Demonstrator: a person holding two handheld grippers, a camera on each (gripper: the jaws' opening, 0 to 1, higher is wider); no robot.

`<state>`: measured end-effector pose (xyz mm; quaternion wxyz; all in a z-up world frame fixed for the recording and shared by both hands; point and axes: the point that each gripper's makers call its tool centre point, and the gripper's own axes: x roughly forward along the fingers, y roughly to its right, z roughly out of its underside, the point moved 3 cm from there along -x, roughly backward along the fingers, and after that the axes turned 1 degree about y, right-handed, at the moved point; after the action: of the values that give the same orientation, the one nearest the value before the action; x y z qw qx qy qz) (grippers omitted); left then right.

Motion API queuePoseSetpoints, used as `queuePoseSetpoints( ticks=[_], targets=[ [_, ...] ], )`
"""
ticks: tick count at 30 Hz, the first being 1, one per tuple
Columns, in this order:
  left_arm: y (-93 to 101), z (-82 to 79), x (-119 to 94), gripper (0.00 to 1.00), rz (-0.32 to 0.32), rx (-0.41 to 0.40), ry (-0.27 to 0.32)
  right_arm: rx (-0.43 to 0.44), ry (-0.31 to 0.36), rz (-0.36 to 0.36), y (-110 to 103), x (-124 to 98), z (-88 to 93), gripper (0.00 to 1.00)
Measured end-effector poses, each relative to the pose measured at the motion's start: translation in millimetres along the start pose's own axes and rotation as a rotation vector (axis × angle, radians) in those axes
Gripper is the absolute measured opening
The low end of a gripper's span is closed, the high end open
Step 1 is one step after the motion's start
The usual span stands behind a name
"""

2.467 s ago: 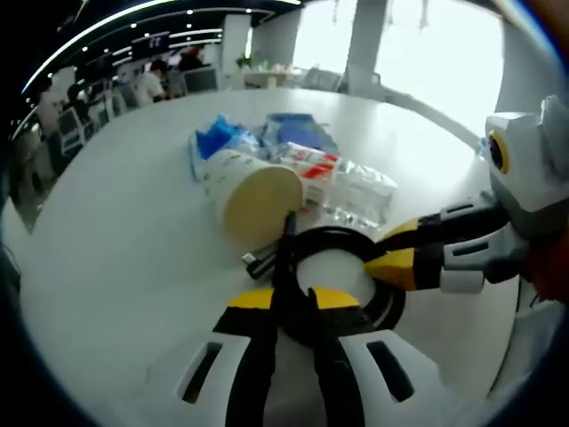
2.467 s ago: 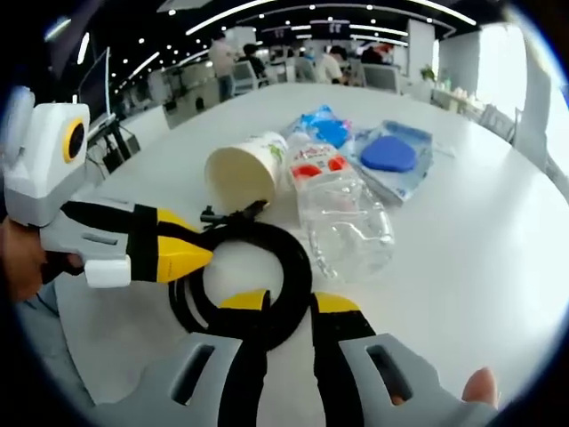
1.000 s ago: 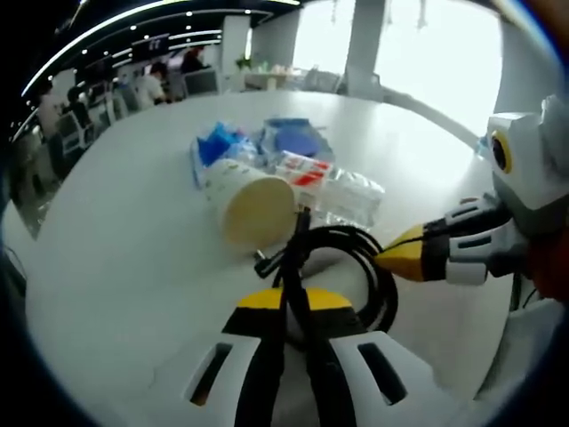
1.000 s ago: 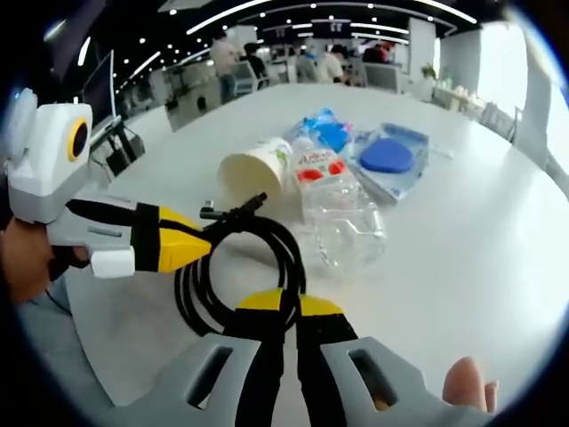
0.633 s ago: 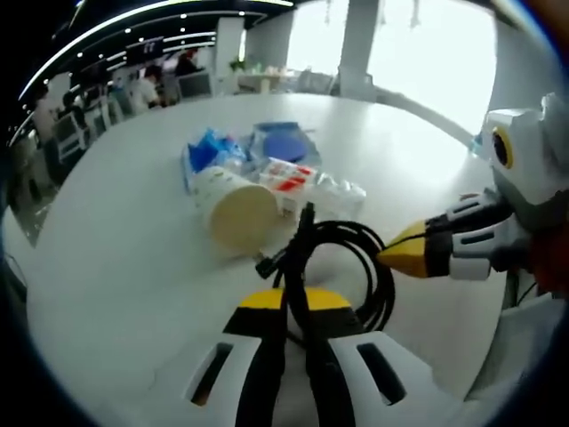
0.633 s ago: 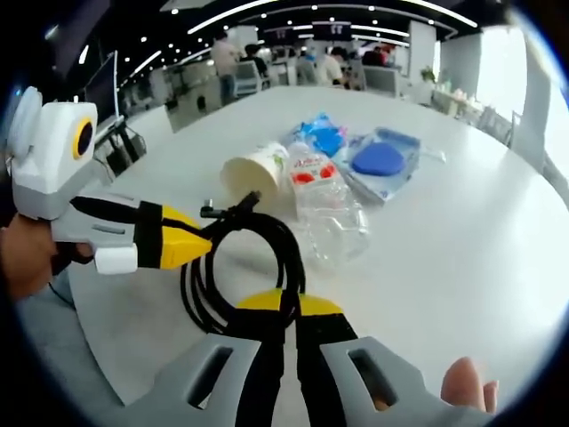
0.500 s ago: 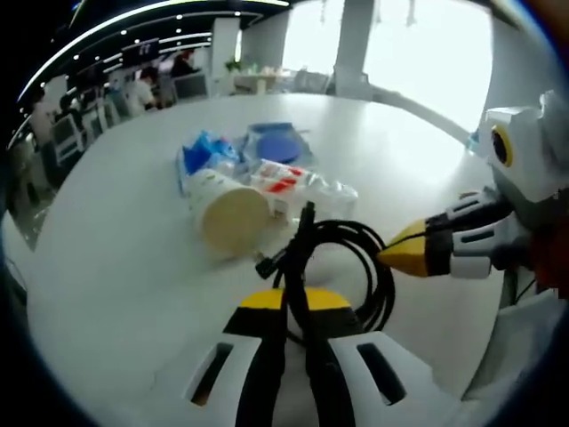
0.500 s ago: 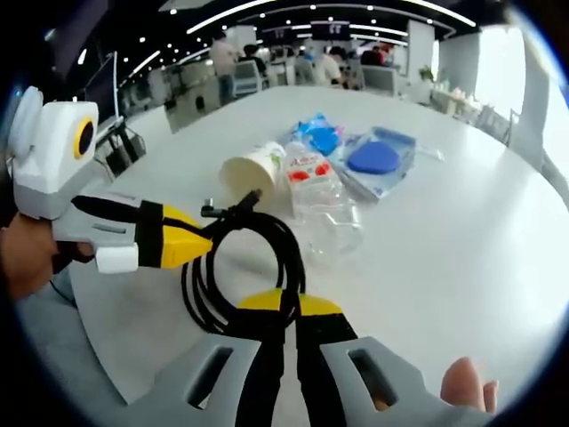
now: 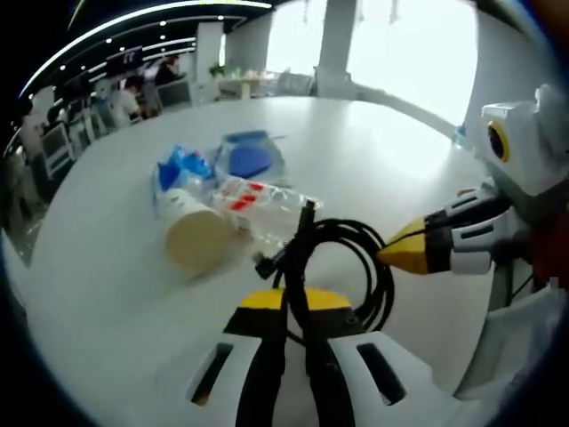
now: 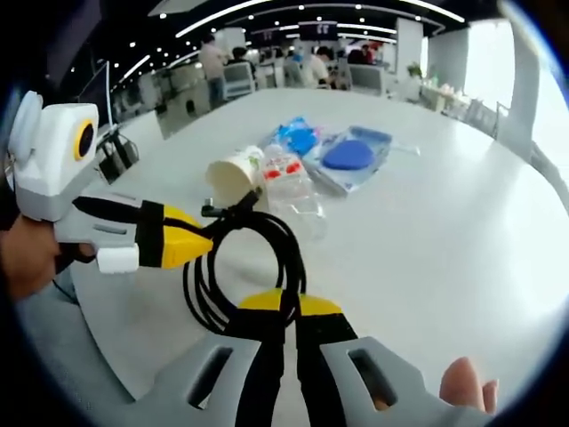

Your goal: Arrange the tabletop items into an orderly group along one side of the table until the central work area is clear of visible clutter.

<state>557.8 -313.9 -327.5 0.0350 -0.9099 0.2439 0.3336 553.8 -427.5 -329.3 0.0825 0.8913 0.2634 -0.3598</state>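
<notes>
Both grippers pinch one coiled black cable [image 9: 342,267] above the white bench [image 9: 107,294].

Left gripper [image 9: 293,307] and right gripper [image 10: 283,307] fingers are clamped on the coil; beyond them lie a paper cup [image 10: 233,176], clear plastic bottle [image 10: 289,182] and blue packets [image 10: 342,156].

1. People [image 10: 307,64] are sitting at desks in the dim far office.
2. Ceiling light strips [image 10: 293,11] are glowing overhead.
3. Daylight is pouring through tall windows [image 9: 413,49], beside a pale column [image 9: 336,44].
</notes>
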Motion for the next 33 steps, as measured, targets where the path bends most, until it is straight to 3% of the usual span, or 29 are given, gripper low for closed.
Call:
queuePoseSetpoints(
  ticks=[11, 33],
  targets=[
    [25.4, -22.8, 12, 0.02, 0.036, 0.045, 0.017, 0.033, 0.023, 0.050, 30, -20, 0.5, 0.02],
    [89.9, -71.4, 59, 0.02, 0.124, 0.100, 0.038, 0.118, 0.061, 0.164, 108, -57, 9.4, 0.02]
  ],
)
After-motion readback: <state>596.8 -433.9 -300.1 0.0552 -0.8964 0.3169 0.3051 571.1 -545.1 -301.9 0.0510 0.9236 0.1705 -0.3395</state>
